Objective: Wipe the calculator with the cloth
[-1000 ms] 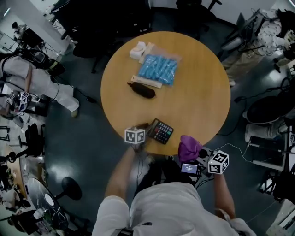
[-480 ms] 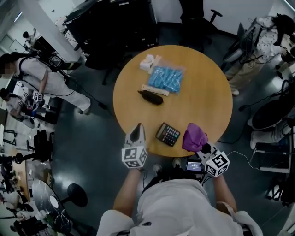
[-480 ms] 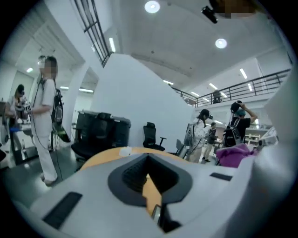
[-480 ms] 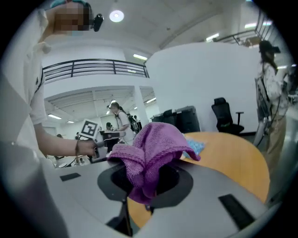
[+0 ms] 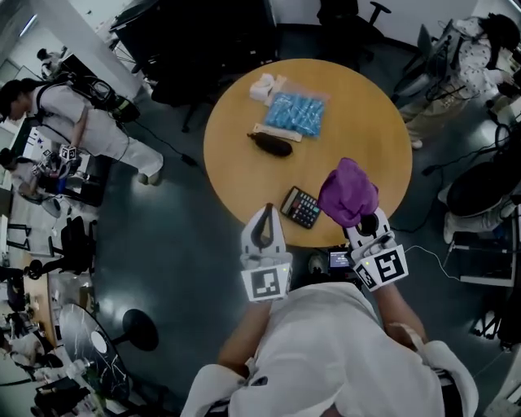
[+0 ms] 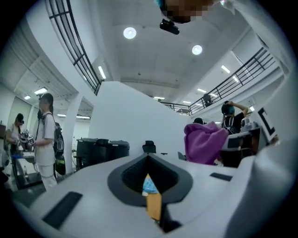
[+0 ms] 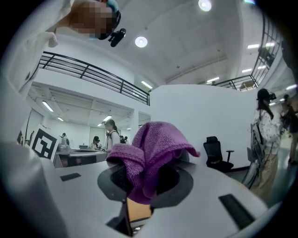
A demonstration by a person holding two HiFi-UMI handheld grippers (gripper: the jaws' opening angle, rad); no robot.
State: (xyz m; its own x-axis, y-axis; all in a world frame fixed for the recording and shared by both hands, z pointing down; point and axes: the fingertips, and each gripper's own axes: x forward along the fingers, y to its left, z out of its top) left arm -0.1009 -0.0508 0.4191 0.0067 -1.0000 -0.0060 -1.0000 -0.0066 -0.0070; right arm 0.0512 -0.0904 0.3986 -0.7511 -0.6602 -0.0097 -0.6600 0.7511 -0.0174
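The black calculator (image 5: 302, 207) lies flat near the front edge of the round wooden table (image 5: 358, 106). My left gripper (image 5: 264, 213) hovers just left of it, level, with jaws shut and nothing between them; in the left gripper view the left gripper (image 6: 148, 159) shows the closed tips. A purple cloth (image 5: 348, 191) hangs bunched from my right gripper (image 5: 359, 218), which is shut on it just right of the calculator. The cloth (image 7: 151, 151) drapes over the jaws in the right gripper view and hides the tips. The cloth (image 6: 207, 143) also shows in the left gripper view.
Farther back on the table lie a blue packet in a clear bag (image 5: 296, 114), a dark pouch (image 5: 273, 146), a pale strip (image 5: 275, 133) and a white bundle (image 5: 262, 86). Office chairs (image 5: 346, 20), cables and a person (image 5: 77, 122) stand around the table.
Both grippers have risen from the table's front edge. The left one left the calculator and its jaws shut. The right one lifted the purple cloth higher and over the table.
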